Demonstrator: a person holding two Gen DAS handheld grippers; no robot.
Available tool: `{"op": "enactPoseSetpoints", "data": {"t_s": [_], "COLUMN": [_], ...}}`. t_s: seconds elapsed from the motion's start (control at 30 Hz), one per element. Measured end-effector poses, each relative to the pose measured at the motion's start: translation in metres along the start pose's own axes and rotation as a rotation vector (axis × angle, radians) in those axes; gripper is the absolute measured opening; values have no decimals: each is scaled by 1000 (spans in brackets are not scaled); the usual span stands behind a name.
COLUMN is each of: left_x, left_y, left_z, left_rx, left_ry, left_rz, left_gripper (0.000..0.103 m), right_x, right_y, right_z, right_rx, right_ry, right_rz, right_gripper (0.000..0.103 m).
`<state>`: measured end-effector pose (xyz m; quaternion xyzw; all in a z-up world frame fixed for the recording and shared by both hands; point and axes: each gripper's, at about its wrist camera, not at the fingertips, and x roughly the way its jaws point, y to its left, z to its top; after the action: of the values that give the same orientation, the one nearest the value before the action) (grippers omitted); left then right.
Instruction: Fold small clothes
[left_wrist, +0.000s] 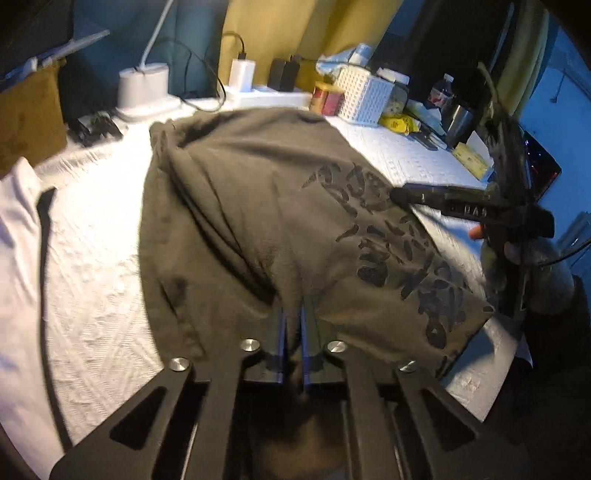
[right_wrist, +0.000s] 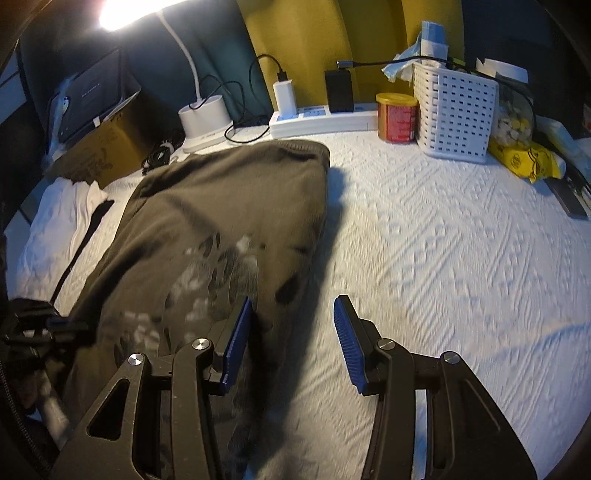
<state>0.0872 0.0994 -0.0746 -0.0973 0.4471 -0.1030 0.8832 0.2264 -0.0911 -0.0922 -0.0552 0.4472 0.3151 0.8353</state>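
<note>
The dark olive shirt (left_wrist: 258, 221) is soft, light and limp, so it will sag and crease if you lift it from the middle; you take it best at the hem or a corner, one gripper on each side. It lies spread on the white quilted desk (right_wrist: 443, 240), in front of the white basket (right_wrist: 454, 114), with the print side up. Your left gripper (left_wrist: 293, 325) is pressed together on the near edge of the shirt, while your right gripper (right_wrist: 291, 332) stands apart and empty at the shirt's right edge, one finger over the cloth and the other over the bare desk.

Black hand-held gripper (right_wrist: 293, 332), blue ribbed pads (right_wrist: 236, 343), silver screws.
</note>
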Motion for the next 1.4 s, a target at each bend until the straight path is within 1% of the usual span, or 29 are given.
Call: {"op": "enactPoseSetpoints", "data": {"t_s": [0.1, 0.2, 0.4, 0.43, 0.5, 0.57, 0.6, 0.63, 0.73, 0.77, 0.8, 0.83, 0.87, 0.93, 1.0, 1.13, 1.17, 1.23, 1.27, 1.3, 1.33, 1.37, 1.4], "left_x": [-15, -16, -20, -22, -26, -30, -30, -30, -23, -20, -20, -21, -22, -29, -37, -41, -40, -37, -36, -36, -36, -35, -35], "left_y": [4, 9, 14, 14, 13, 11, 9, 7, -1, -4, -7, -8, -7, -3, -4, -3, -3, -3, -1, 0, 1, 1, 0], "left_z": [-1, -4, -11, -12, -17, -24, -26, -28, -36, -39, -42, -43, -43, -42, -43, -47, -48, -50, -51, -52, -53, -54, -54], "left_rx": [4, 3, -70, -77, -89, -94, -95, -94, -57, -41, -20, -3, 3, 1, 26, 53, 51, 49, 30, 14, 4, 4, 1], "left_ry": [-23, -7, 5, 0, -2, -2, -4, -3, 23, 35, 32, 33, 36, 26, 18, 40, 42, 49, 42, 39, 38, 34, 36], "left_rz": [24, 29, -11, -18, -47, -88, -95, -100, -118, -114, -101, -79, -68, -74, -58, -50, -35, -36, -35, -40, -45, -43, -41], "left_gripper": [4, 4, 6, 8, 22, 58, 61, 61, 60, 54, 46, 25, 9, 5, 3, 3, 3, 3, 4, 4, 5, 5, 6], "right_x": [-4, -7, -20, -23, -30, -36, -38, -41, -44, -44, -44, -43, -43, -43, -46, -51, -52, -54, -55, -57, -57, -58, -59], "right_y": [0, 1, 20, 24, 30, 34, 35, 37, 41, 43, 45, 46, 47, 48, 48, 50, 51, 56, 58, 62, 65, 69, 70], "right_z": [-9, -15, -33, -36, -42, -50, -52, -55, -64, -66, -69, -72, -74, -80, -85, -94, -96, -102, -104, -107, -109, -111, -111], "right_rx": [1, 5, -19, -25, -37, -42, -41, -38, -33, -34, -35, -34, -33, -29, -33, -35, -38, -53, -60, -73, -91, -110, -117], "right_ry": [0, 1, 9, 9, 10, 12, 14, 14, 21, 24, 29, 31, 35, 42, 35, 18, 14, 0, -4, -7, -8, -8, -5], "right_rz": [-2, 6, 26, 27, 28, 25, 24, 26, 34, 34, 34, 35, 39, 49, 44, 31, 29, 18, 18, 20, 23, 24, 28], "right_gripper": [49, 49, 49, 49, 49, 49, 49, 49, 49, 49, 49, 49, 49, 49, 49, 49, 49, 49, 48, 45, 38, 27, 12]}}
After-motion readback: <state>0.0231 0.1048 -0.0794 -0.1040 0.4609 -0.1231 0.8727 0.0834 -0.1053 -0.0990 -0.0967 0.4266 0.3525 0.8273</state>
